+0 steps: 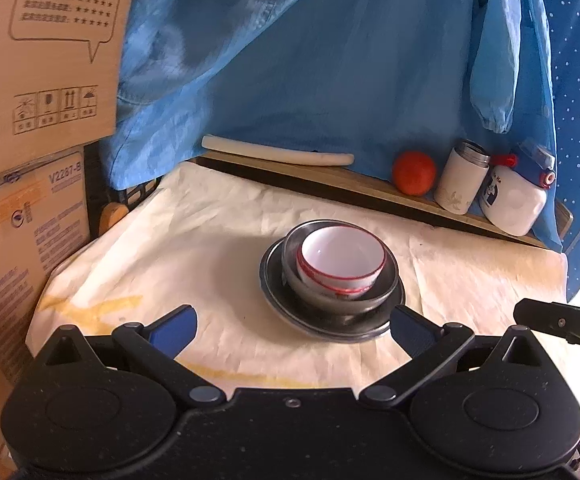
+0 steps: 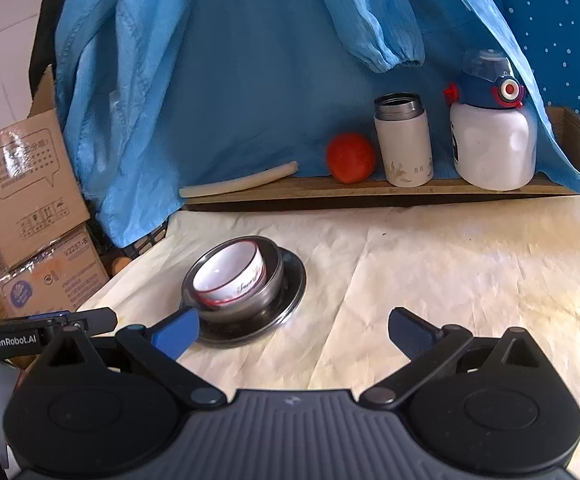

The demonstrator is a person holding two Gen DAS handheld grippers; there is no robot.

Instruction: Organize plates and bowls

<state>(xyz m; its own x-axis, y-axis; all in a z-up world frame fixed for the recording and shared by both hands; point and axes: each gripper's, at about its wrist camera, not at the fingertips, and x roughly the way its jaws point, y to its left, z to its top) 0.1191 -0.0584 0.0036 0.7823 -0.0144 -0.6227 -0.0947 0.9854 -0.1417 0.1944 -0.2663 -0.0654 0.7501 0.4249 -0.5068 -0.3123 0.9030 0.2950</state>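
Stack observed on surface (image 2: 430, 264): white bowl (image 2: 229, 276) nested in steel bowl (image 2: 267, 286) on plate (image 2: 290, 296). Left hand-held gripper (image 1: 292, 326) and right hand-held gripper (image 2: 294, 330) held near plate, fingers apart, empty.

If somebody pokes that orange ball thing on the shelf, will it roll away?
Probably. The orange fruit looks round and smooth, so a nudge would likely set it rolling along the wooden shelf. The white flask stands close beside it and might stop it on that side. It looks firm, so it should not squash easily.
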